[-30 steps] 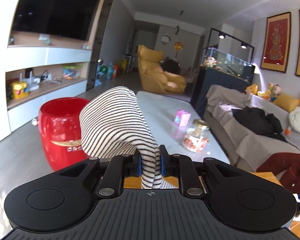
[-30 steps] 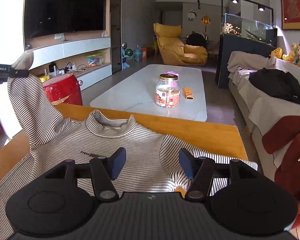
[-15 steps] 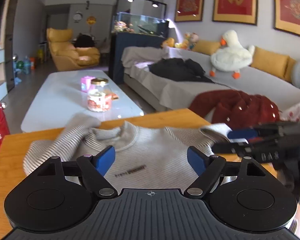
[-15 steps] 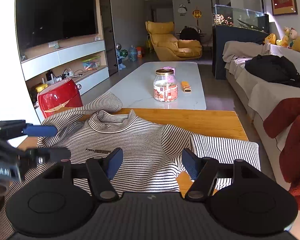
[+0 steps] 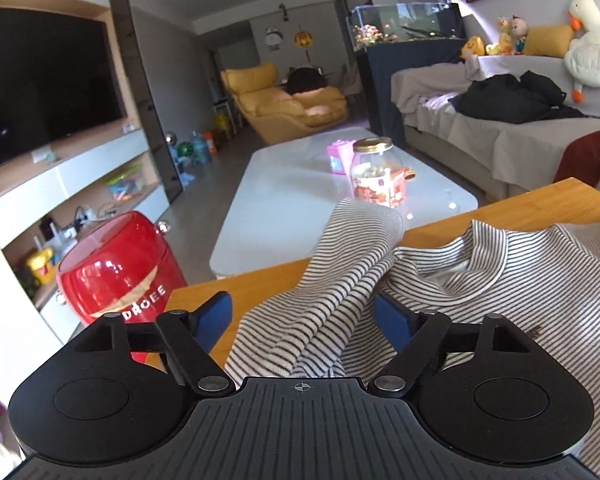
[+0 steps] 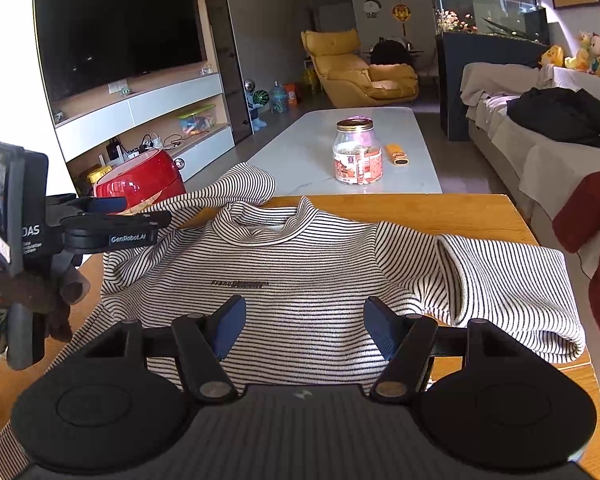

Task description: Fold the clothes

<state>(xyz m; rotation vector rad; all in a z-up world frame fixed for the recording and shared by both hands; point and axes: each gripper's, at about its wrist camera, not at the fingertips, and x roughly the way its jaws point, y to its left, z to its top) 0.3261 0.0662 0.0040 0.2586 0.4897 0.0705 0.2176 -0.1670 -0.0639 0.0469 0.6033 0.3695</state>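
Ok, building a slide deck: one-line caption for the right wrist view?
Open right gripper over a black-and-white striped mock-neck shirt spread on a wooden table.

"GenRobot.AI" and "DAS" on the left tool (image 6: 112, 216); "DROEE" on the red pot (image 5: 116, 276).

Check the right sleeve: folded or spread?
Folded. The right sleeve is doubled back over itself beside the shirt, which lies flat on the table.
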